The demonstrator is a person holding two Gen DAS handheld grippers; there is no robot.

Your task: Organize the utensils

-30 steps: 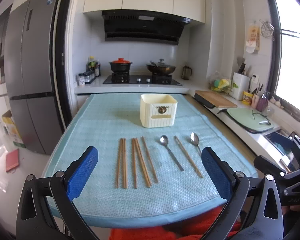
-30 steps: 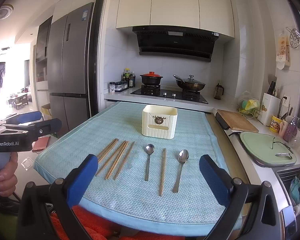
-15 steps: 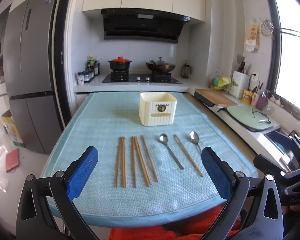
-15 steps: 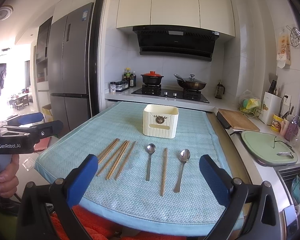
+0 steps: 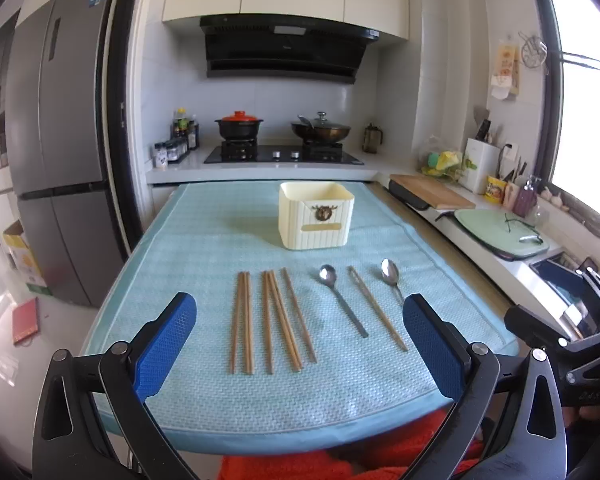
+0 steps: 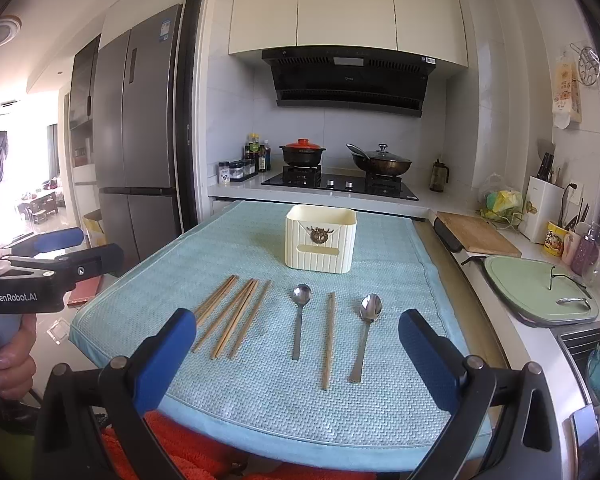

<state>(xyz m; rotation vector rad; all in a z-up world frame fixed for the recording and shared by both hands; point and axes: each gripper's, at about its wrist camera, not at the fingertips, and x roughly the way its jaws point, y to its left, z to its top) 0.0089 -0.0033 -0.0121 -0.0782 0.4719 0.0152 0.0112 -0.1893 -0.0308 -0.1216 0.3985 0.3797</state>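
Observation:
A cream utensil holder [image 5: 316,221] stands upright at the middle of the light-blue mat [image 5: 204,248]; it also shows in the right wrist view [image 6: 321,238]. In front of it lie several wooden chopsticks [image 5: 270,320] [image 6: 230,316], two metal spoons [image 5: 340,304] [image 5: 392,276] and one separate chopstick [image 5: 376,312] between them. My left gripper [image 5: 300,340] is open and empty above the mat's near edge. My right gripper [image 6: 298,350] is open and empty, also at the near edge.
A stove with a red-lidded pot [image 5: 239,127] and a wok [image 5: 321,130] stands behind the table. A wooden cutting board [image 5: 430,196] and a green tray [image 5: 500,232] lie on the counter to the right. A fridge [image 5: 60,140] stands at the left.
Both views have shifted slightly, with the holder and utensils sitting a little lower in the right wrist view. Nothing on the mat has moved and both grippers stay open.

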